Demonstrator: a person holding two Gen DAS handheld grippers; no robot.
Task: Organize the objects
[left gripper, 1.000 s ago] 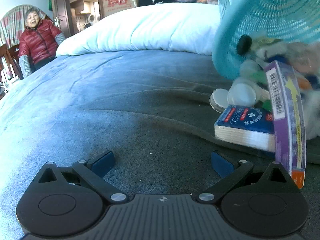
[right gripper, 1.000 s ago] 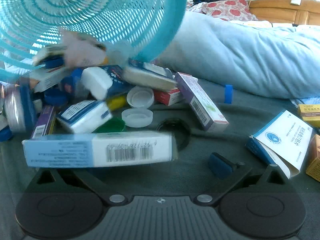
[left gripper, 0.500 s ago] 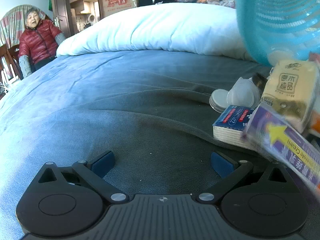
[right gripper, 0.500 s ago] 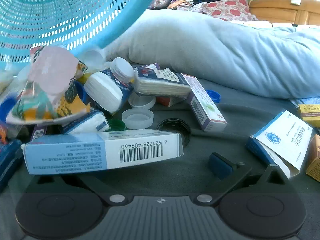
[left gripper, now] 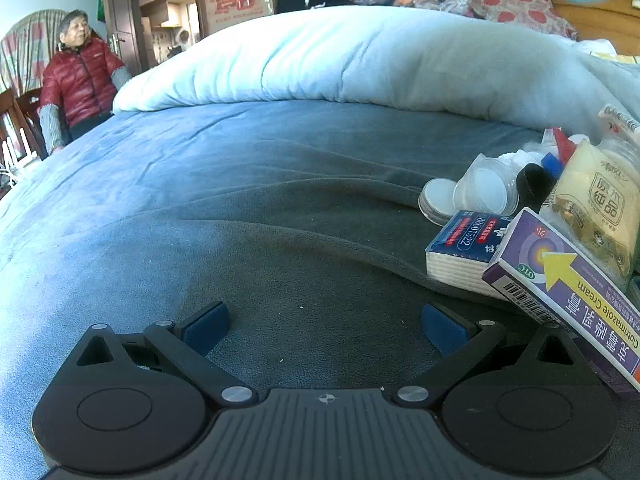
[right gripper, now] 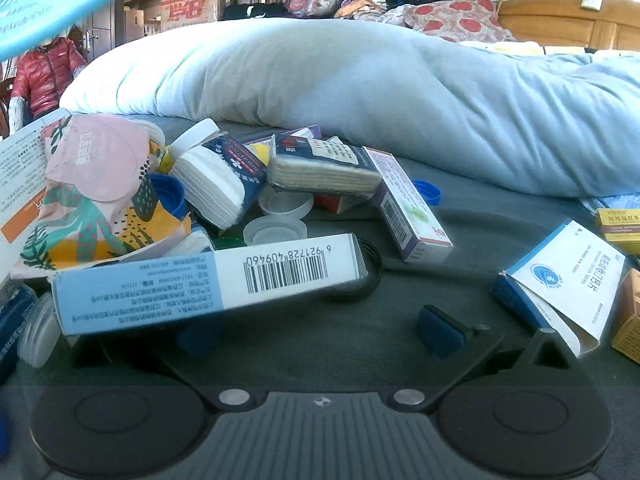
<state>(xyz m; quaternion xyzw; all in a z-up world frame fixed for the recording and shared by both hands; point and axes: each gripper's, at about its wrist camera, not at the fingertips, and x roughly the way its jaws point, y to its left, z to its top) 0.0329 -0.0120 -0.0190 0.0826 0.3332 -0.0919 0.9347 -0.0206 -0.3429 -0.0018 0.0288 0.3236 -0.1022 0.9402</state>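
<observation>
— where's the stuff to sort?

— heaped on the grey bed blanket (left gripper: pixel 280 240): in the right wrist view a long blue-and-white box (right gripper: pixel 208 284) lies lower left, tissue packs (right gripper: pixel 324 168) centre. in the left wrist view a purple clotrimazole cream box (left gripper: pixel 560 292) leans at lower right.

— the tongs?

— left tongs (left gripper: pixel 324 326) spread wide, empty. right tongs (right gripper: pixel 320 332) look spread too, holding nothing — one finger sits under that long box.

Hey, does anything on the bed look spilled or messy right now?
Yes. Medicine boxes, tissue packs and bottle caps lie heaped on the bed. A long blue-and-white box rests tilted across the right gripper, covering its left finger.
</observation>
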